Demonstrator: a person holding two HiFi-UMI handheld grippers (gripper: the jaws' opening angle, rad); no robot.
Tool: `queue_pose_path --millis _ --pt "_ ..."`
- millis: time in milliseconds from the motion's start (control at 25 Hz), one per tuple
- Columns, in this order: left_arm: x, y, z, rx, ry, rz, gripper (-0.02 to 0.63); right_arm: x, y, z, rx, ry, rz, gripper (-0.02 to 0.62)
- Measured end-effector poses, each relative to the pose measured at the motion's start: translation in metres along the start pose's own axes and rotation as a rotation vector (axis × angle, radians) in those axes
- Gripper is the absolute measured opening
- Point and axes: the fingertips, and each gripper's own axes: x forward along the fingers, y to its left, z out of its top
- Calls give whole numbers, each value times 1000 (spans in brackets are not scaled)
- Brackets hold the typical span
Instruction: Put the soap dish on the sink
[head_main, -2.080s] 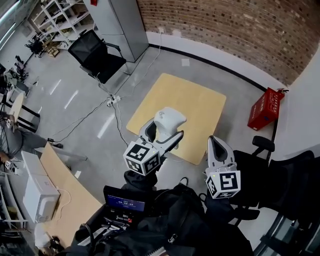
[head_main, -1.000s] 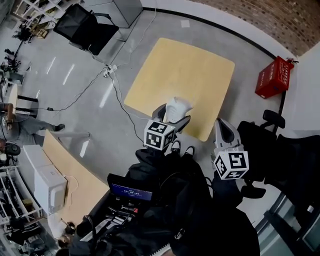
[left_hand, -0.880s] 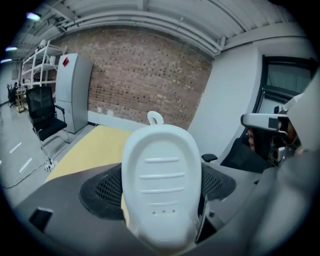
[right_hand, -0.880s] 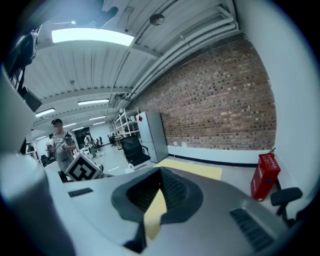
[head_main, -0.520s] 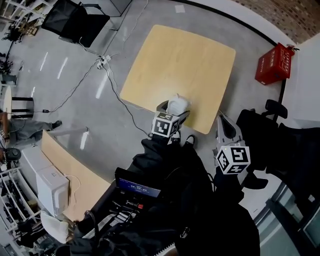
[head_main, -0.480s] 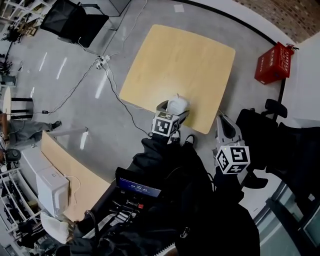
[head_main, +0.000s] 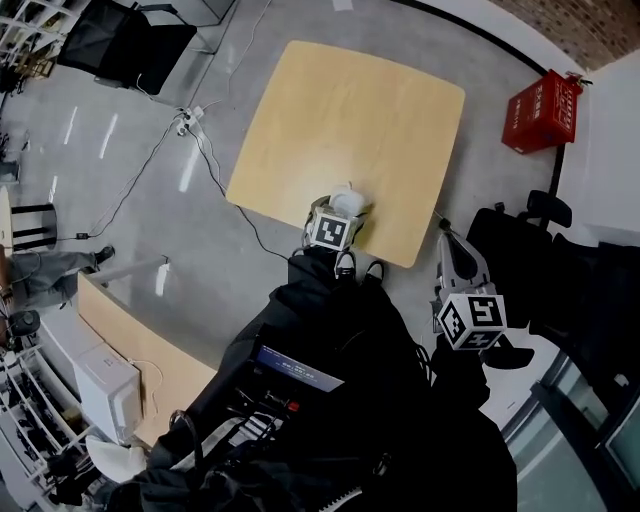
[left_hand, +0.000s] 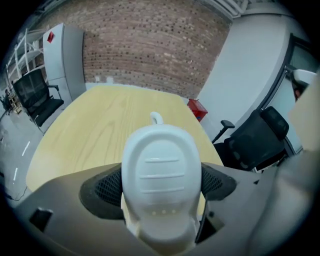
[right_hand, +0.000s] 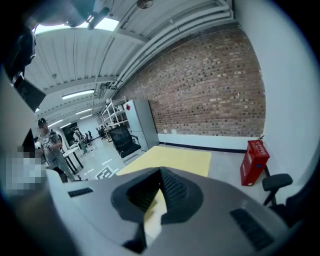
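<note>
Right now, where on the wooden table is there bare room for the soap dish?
The whole table top is bare, from the near edge under the soap dish in the left gripper to the far edge. Crowding is off the table: black chairs and a red crate to its right, cables on the floor to its left.

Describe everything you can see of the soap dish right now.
The soap dish is white, glossy, plastic-looking and oval, with three short ridges across it, three small dots below them and a little loop at its far end. The left gripper clamps both its sides with dark meshed pads. It is held over the near edge of the yellow wooden table; contact with the tabletop cannot be told.
</note>
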Motion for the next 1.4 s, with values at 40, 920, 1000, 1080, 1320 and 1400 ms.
queue_pose_path --millis 40,920,1000,1080,1320,1400 --pt "6 2 -1 6 11 3 459 1 -1 -2 4 7 -4 5" --pt "50 4 -6 176 44 76 459 -2 -14 -16 22 51 -56 5" --pt "50 1 -4 169 25 67 460 -6 -14 -19 23 53 -61 5" --pt "46 1 -3 163 0 61 462 -9 -14 -21 23 54 -63 5" --pt "11 -4 20 176 -127 106 502 -16 -14 -15 11 29 -47 5" --pt "-22 -2 43 157 -241 135 502 -12 -9 -9 0 4 -25 5"
